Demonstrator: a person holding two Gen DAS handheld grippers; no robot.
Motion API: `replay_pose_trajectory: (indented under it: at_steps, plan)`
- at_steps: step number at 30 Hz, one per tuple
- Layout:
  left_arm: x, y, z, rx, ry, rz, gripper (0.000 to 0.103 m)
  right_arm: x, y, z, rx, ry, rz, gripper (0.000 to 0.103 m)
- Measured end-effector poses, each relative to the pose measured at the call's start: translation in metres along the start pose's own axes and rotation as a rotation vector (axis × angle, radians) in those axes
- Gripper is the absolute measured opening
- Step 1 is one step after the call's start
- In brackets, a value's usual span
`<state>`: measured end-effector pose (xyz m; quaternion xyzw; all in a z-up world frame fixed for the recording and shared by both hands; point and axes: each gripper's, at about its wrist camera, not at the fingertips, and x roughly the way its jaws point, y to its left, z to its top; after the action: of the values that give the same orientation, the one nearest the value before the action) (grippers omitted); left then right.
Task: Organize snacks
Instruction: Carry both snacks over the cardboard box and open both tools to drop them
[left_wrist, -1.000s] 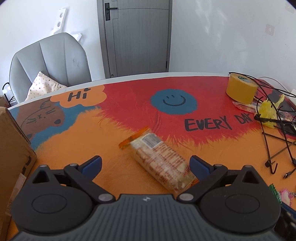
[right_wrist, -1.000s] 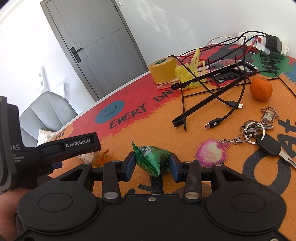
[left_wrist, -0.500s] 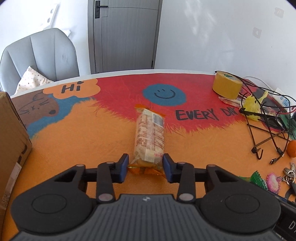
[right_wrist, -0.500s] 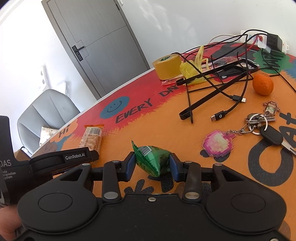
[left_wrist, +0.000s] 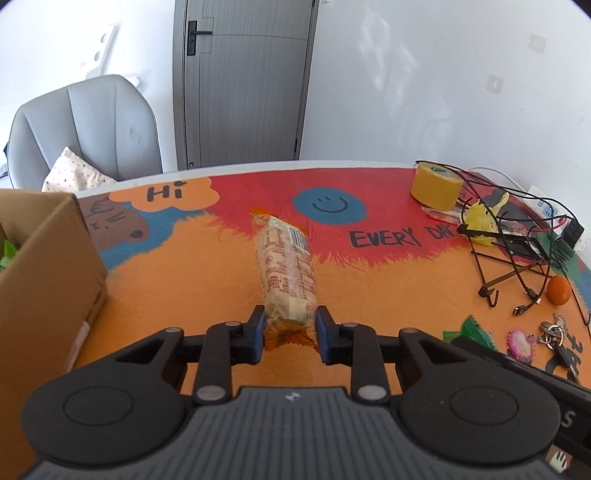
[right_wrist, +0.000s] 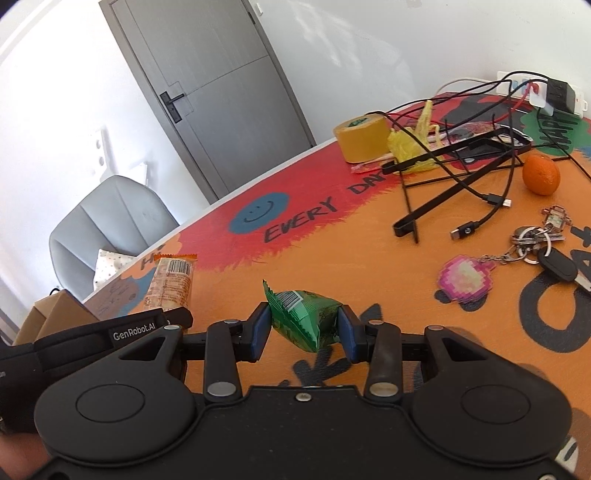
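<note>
Over the orange-and-red printed table mat (left_wrist: 207, 280), the left gripper (left_wrist: 290, 330) has just been closing, and its blue pads now pinch the near end of a long clear-wrapped biscuit packet with orange ends (left_wrist: 286, 269), which points away toward the blue smiley. At the left edge stands an open brown cardboard box (left_wrist: 48, 266). The right gripper (right_wrist: 303, 332) is clamped on a crinkled green snack packet (right_wrist: 301, 317), held just above the mat.
</note>
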<state>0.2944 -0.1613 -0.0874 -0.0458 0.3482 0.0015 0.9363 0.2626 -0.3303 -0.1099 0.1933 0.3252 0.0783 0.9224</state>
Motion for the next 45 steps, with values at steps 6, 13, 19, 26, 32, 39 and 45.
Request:
replay_pose_trajectory:
  at_steps: [6, 13, 19, 26, 32, 39, 45]
  plan:
    - [-0.03, 0.018, 0.002, -0.003, -0.053, 0.001, 0.027, 0.001, 0.023, -0.003, -0.02, -0.004, 0.048, 0.04]
    - [-0.058, 0.051, 0.004, -0.031, -0.096, 0.031, 0.027, 0.0, 0.058, -0.007, -0.049, -0.016, 0.106, 0.04]
    - [-0.085, 0.077, 0.004, -0.069, -0.144, 0.039, 0.027, 0.0, 0.087, -0.013, -0.093, -0.015, 0.14, 0.04]
    - [-0.109, 0.102, 0.004, -0.099, -0.184, 0.048, 0.027, -0.004, 0.119, -0.015, -0.142, -0.024, 0.174, 0.04]
    - [-0.125, 0.126, 0.001, -0.126, -0.205, 0.068, 0.027, -0.011, 0.14, -0.015, -0.175, -0.041, 0.195, 0.04]
    - [-0.141, 0.161, -0.001, -0.168, -0.222, 0.119, 0.027, -0.014, 0.168, -0.017, -0.208, -0.052, 0.225, 0.04]
    - [-0.151, 0.19, -0.006, -0.204, -0.219, 0.164, 0.027, -0.017, 0.194, -0.022, -0.244, -0.056, 0.262, 0.04]
